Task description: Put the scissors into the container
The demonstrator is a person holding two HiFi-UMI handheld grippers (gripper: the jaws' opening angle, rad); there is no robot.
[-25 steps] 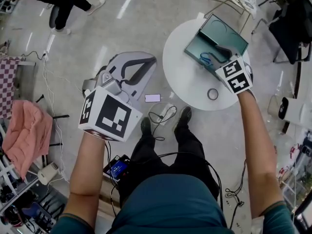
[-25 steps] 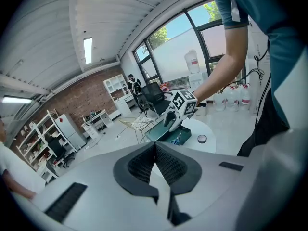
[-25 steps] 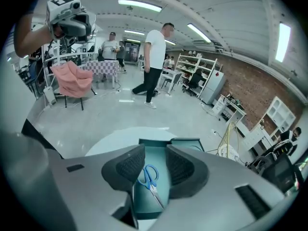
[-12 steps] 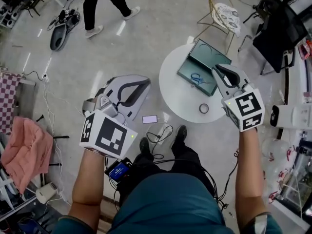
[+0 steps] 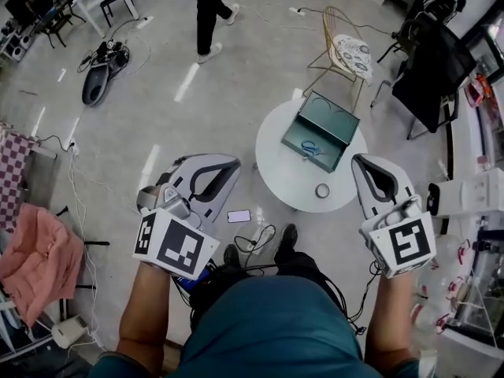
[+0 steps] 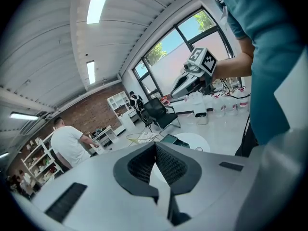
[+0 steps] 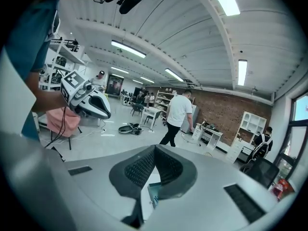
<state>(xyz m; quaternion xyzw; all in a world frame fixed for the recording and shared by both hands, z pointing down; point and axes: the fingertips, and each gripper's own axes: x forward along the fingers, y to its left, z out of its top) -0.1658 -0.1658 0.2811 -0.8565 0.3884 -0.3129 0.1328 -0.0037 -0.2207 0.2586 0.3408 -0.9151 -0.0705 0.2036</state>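
Two hand-held grippers are held out in front of the person's body, both empty. Left gripper (image 5: 230, 166): jaws together at the tips, nothing between them, as its own view confirms. Right gripper (image 5: 364, 164): jaws have just been closing and now meet at the tips, with nothing caught between them. Neither tool touches the table or anything on it.

On the floor between the two tools, near the person's shoes, lie a phone (image 5: 239, 216) and loops of black cable (image 5: 265, 237).

Beyond these stands a round white table (image 5: 276, 164). A small ring-shaped item (image 5: 322, 190) sits near its closest edge. Further back on the tabletop rests the open teal container (image 5: 340, 118). The scissors (image 5: 309, 147), blue-handled, lie inside it on the bottom, towards its nearer side.

Behind the table stands a wire-frame chair (image 5: 346, 52) with a patterned cushion. Furthest off, a second person (image 5: 206, 6) stands on the open floor
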